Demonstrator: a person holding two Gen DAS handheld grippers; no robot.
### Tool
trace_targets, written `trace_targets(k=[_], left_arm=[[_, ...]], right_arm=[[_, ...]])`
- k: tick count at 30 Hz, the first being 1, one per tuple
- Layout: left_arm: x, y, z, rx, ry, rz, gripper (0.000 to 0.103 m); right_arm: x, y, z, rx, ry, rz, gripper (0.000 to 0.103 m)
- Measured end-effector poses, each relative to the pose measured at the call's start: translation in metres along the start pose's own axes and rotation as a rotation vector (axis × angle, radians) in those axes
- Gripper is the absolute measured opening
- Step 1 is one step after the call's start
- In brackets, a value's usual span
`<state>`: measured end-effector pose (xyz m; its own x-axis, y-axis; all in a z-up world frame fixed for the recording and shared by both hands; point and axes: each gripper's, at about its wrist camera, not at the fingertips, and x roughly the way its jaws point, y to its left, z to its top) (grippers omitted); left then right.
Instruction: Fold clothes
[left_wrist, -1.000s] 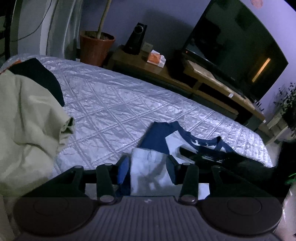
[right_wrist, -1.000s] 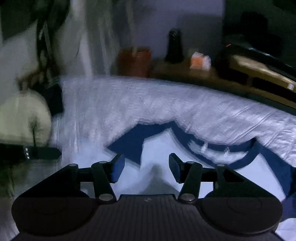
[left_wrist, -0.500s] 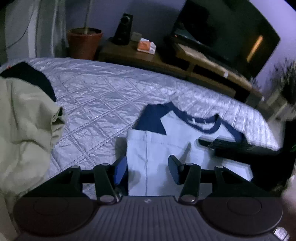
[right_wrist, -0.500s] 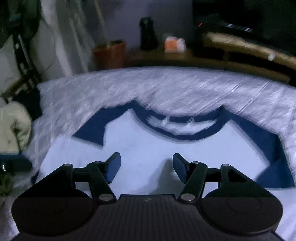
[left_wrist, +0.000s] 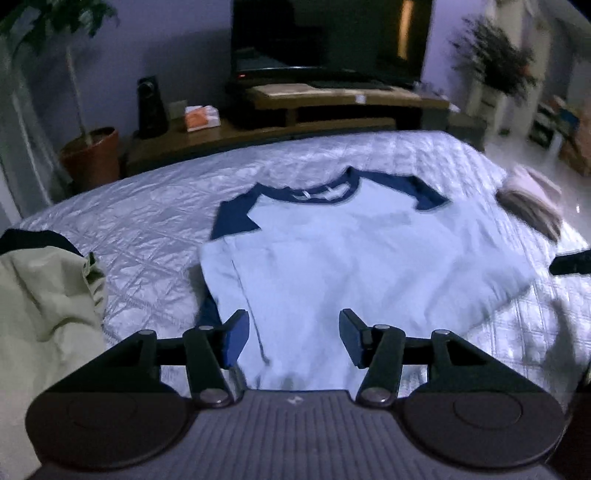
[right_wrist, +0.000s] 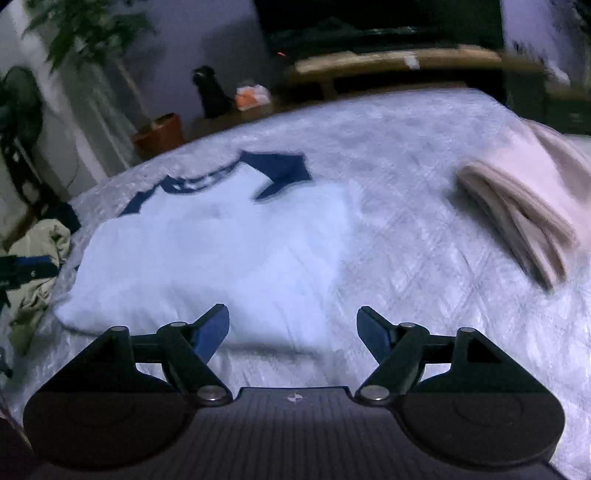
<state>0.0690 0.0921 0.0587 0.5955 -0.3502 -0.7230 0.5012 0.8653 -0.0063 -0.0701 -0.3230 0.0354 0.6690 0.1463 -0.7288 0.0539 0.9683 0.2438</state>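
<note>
A white-and-navy shirt (left_wrist: 343, 254) is shown spread flat on the bed (left_wrist: 147, 221), one side turned in, between an unfolded green garment (left_wrist: 48, 295) and a folded beige stack (right_wrist: 524, 206); both left gripper (left_wrist: 293, 332) and right gripper (right_wrist: 293, 328) are held spread and empty.

The white cloth T-shirt with navy sleeves (left_wrist: 332, 251) looks soft and matt. Under it the silvery quilted bedspread (left_wrist: 140, 221) has a satin sheen. The pale green crumpled garment (left_wrist: 44, 295) at lower left is matt cloth. The brown wooden TV bench (left_wrist: 332, 99) looks smooth.
</note>
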Motion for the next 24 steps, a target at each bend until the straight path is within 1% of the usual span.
trace_targets(k=[1,2,4,5,6,8,9,11,12,13,14,16,17,19,20,21,24], left_arm=[[-0.004,-0.002,-0.006,0.017,0.004,0.008,0.051],[-0.009,-0.003,-0.013,0.027,0.011,0.032,0.051],[-0.015,-0.004,-0.023,0.063,0.009,0.080,0.051],[-0.019,-0.005,-0.029,0.082,0.007,0.104,0.051],[-0.021,-0.011,-0.035,0.152,0.003,0.137,0.051],[-0.025,-0.023,-0.048,0.291,-0.004,0.204,0.051],[-0.025,-0.028,-0.051,0.330,-0.010,0.210,0.052],[-0.023,-0.039,-0.056,0.406,-0.021,0.223,0.054],[-0.022,-0.044,-0.059,0.445,-0.027,0.229,0.058],[-0.021,-0.049,-0.062,0.483,-0.032,0.235,0.062],[-0.020,-0.054,-0.065,0.522,-0.038,0.241,0.064],[-0.013,-0.057,-0.069,0.573,-0.022,0.247,0.064],[-0.010,-0.058,-0.071,0.599,-0.014,0.250,0.064],[-0.003,-0.060,-0.076,0.651,0.002,0.255,0.064],[0.001,-0.062,-0.078,0.676,0.010,0.258,0.064],[0.004,-0.061,-0.079,0.689,0.015,0.254,0.064],[0.014,-0.058,-0.082,0.726,0.031,0.243,0.064]], right_arm=[[-0.003,-0.004,-0.008,0.003,0.013,0.001,0.081],[-0.002,-0.007,-0.012,0.014,0.025,0.017,0.081],[0.001,-0.019,-0.020,0.130,0.044,0.096,0.081],[0.004,-0.025,-0.023,0.210,0.046,0.133,0.081],[0.007,-0.030,-0.025,0.272,0.056,0.160,0.081],[0.016,-0.036,-0.030,0.350,0.096,0.189,0.081],[0.019,-0.039,-0.033,0.374,0.107,0.200,0.082],[0.020,-0.038,-0.033,0.382,0.105,0.214,0.082],[0.022,-0.037,-0.032,0.385,0.106,0.218,0.082],[0.022,-0.034,-0.030,0.363,0.102,0.207,0.082],[0.021,-0.027,-0.027,0.306,0.092,0.176,0.081],[0.019,-0.014,-0.021,0.193,0.071,0.114,0.081],[0.018,-0.005,-0.019,0.107,0.058,0.072,0.081],[0.016,0.018,-0.020,-0.138,0.030,-0.026,0.081],[0.015,0.028,-0.023,-0.251,0.011,-0.060,0.081],[0.014,0.034,-0.026,-0.338,-0.010,-0.084,0.079],[0.012,0.041,-0.031,-0.484,-0.057,-0.135,0.077]])
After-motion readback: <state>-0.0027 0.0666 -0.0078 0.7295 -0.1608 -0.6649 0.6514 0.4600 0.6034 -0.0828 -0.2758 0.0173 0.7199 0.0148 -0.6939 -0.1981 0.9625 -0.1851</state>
